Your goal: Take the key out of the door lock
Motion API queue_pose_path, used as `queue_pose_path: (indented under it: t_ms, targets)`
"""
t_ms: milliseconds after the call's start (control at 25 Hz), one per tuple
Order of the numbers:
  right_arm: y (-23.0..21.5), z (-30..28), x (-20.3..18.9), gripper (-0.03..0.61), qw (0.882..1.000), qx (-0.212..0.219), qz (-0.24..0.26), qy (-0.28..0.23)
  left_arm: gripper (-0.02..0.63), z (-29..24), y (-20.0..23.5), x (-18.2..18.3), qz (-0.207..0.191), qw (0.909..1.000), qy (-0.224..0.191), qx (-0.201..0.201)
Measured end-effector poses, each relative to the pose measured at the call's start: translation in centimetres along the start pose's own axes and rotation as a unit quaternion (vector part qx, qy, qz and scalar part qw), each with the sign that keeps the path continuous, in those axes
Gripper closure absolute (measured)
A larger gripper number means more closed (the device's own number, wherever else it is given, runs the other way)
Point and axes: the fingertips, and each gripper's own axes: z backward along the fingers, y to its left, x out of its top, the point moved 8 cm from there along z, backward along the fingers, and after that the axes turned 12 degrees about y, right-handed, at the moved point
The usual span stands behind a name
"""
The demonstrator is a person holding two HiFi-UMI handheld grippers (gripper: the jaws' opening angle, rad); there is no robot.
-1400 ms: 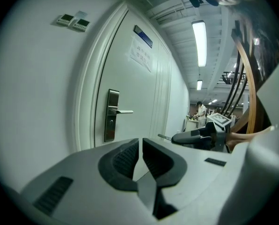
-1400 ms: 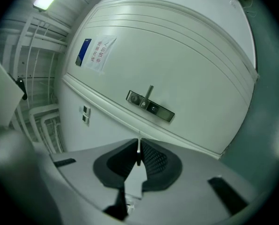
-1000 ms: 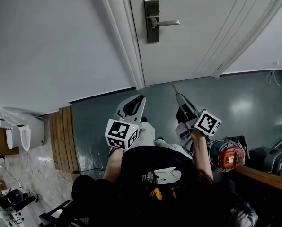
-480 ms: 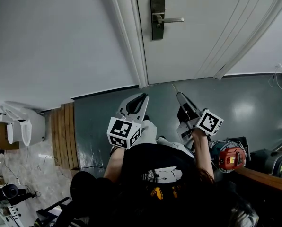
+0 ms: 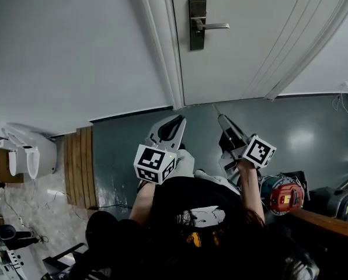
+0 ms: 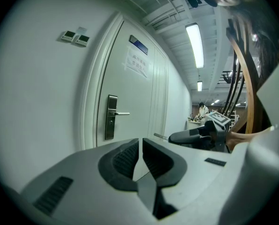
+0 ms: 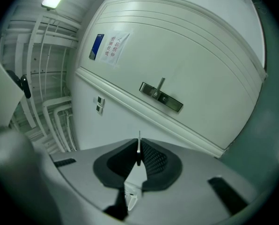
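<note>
The white door's steel lock plate (image 5: 197, 22) with its lever handle (image 5: 216, 25) is far ahead, well clear of both grippers. I cannot see a key in its keyhole. My right gripper (image 5: 221, 119) is shut on a thin metal key (image 5: 215, 108), whose blade pokes out past the pads (image 7: 139, 140). My left gripper (image 5: 177, 120) hangs beside it, jaws shut with nothing between them (image 6: 140, 142). In the left gripper view the lock plate (image 6: 111, 117) shows on the door, and the right gripper (image 6: 195, 136) crosses at the right. The right gripper view shows the plate (image 7: 161, 96) tilted.
A door frame (image 5: 162, 69) borders the grey wall at left. On the floor lie wooden planks (image 5: 80, 168), white devices (image 5: 28, 156) and a red tool (image 5: 282, 194). A paper sign (image 6: 136, 62) is on the door, wall switches (image 6: 75, 36) beside it. A person (image 6: 202, 109) stands far down the corridor.
The head view has drifted, so the lock plate sits slightly further right. Both grippers hold the same pose, the key still in the right one.
</note>
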Motion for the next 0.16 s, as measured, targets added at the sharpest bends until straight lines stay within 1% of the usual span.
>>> queue_pose_path:
  t_ms: [160]
  targets:
    - [0.34, -0.03, -0.01, 0.557, 1.0, 0.006, 0.003, 0.002, 0.584, 0.31, -0.15, 0.07, 0.0, 1.0, -0.002, 0.002]
